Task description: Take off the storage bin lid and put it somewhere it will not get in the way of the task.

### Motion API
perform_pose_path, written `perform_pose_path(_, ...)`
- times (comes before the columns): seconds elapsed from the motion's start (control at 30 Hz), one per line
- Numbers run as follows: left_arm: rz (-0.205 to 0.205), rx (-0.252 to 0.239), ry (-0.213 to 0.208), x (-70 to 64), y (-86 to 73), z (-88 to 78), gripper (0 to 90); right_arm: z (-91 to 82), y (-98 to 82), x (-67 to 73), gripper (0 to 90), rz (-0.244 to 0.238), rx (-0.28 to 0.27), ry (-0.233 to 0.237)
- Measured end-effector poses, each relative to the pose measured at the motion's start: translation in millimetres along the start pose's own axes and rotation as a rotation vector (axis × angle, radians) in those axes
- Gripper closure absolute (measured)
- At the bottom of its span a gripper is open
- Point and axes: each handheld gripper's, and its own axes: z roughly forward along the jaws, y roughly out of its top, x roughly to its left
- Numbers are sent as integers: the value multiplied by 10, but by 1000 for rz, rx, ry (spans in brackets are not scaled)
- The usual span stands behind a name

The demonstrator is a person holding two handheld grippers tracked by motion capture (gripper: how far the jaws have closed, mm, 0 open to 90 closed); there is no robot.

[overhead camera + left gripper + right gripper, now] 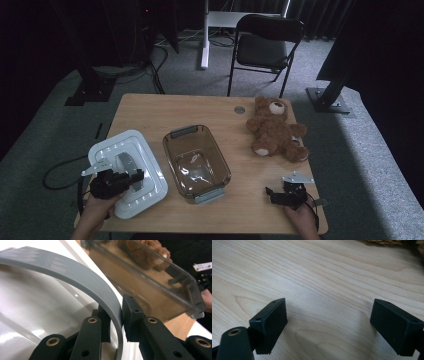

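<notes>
Two grippers work this wooden surface (pixel 150 107): your left gripper (pixel 131 178) has its jaws clamped on the grey arched handle (pixel 82 277) of the white lid (pixel 145 165), which lies flat at the surface's left side, just beside the clear container (pixel 196 161) it looks made to cover. Pinching the thin handle is likely your only clean way to carry so broad a lid. Your right gripper (pixel 328 325) rests low over bare wood near the front right corner, jaws well apart and holding nothing, apparently keeping out of the way. A brown teddy bear (pixel 275 131) waits beyond it.
</notes>
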Motion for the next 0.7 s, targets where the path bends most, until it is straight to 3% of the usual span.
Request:
perform_pose_path(0.23,-51,70,-50,175,-133,256,785,0,0,0,132,0,0,0)
perform_pose_path(0.4,-58,113,-35,253,-196,438,784,0,0,0,132,0,0,0)
perform_pose_path(0.6,-114,125,-74,345,-204,581,777,0,0,0,133,0,0,0)
perform_pose_path(0.7,-115,171,-59,371,-215,665,741,0,0,0,132,1,0,0)
